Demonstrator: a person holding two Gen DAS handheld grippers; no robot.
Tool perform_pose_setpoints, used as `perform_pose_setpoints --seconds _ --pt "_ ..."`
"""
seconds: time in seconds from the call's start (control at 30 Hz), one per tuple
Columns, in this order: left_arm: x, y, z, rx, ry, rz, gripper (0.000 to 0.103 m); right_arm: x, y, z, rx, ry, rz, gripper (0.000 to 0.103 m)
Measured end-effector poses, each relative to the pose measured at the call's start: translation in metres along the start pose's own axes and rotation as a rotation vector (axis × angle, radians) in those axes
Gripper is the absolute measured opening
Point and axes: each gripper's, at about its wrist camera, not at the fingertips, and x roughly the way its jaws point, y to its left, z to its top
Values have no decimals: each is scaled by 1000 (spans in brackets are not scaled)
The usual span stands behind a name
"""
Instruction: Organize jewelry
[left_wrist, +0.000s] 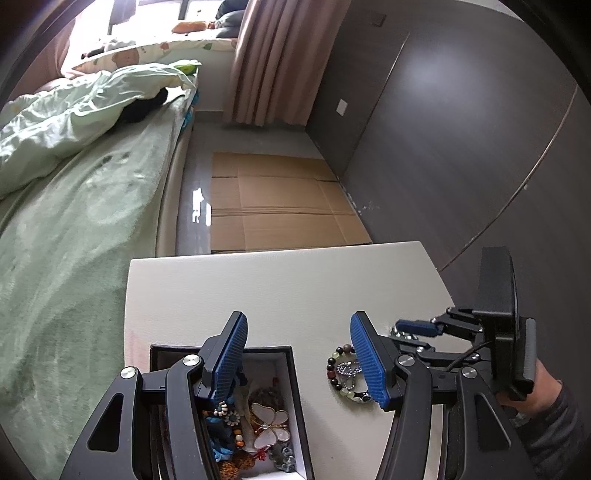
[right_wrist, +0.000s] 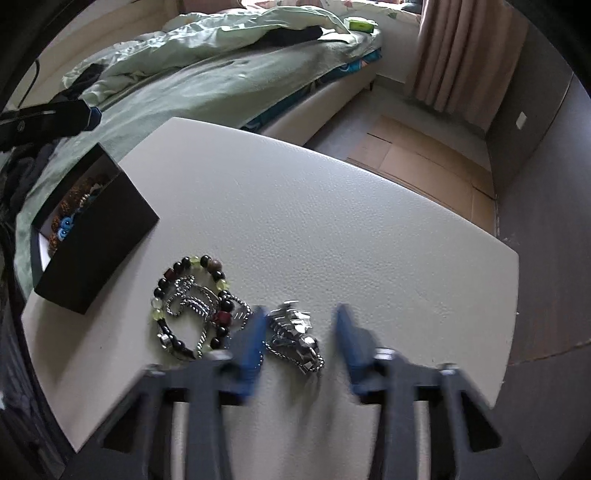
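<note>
A black jewelry box (left_wrist: 291, 373) (right_wrist: 99, 243) sits on the white table's left side and holds several pieces, among them a butterfly ornament (left_wrist: 271, 424). A beaded bracelet (right_wrist: 192, 295) (left_wrist: 338, 376) with a silver chain inside its ring lies right of the box. A silver metal piece (right_wrist: 295, 328) lies beside the bracelet. My left gripper (left_wrist: 299, 339) is open above the box's right wall, empty. My right gripper (right_wrist: 299, 325) is open, its blurred fingers on either side of the silver piece; it also shows in the left wrist view (left_wrist: 410, 328).
The white table (right_wrist: 332, 221) ends at a far edge (left_wrist: 277, 254). A bed with green bedding (left_wrist: 74, 206) stands to the left. Flattened cardboard (left_wrist: 280, 199) lies on the floor beyond. A dark wardrobe wall (left_wrist: 461, 147) is on the right.
</note>
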Motion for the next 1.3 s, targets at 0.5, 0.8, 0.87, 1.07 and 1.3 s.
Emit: perform_pose_setpoints --seconds 0.5,0.8,0.87,1.07,1.3 --pt "21 -42 -12 109 71 -25 60 -39 -26 -53 222 -45 8 17" --pt "41 -61 -28 168 155 -28 60 -85 -40 -70 369 -166 47 1" --pt "45 -65 -33 186 170 -29 60 -100 -42 -71 392 -203 57 1" --pt "57 -75 -52 264 235 -20 55 -102 -35 -66 378 -182 77 1" --pt "66 -87 -66 363 280 -7 50 -52 -32 -64 392 -89 45 48"
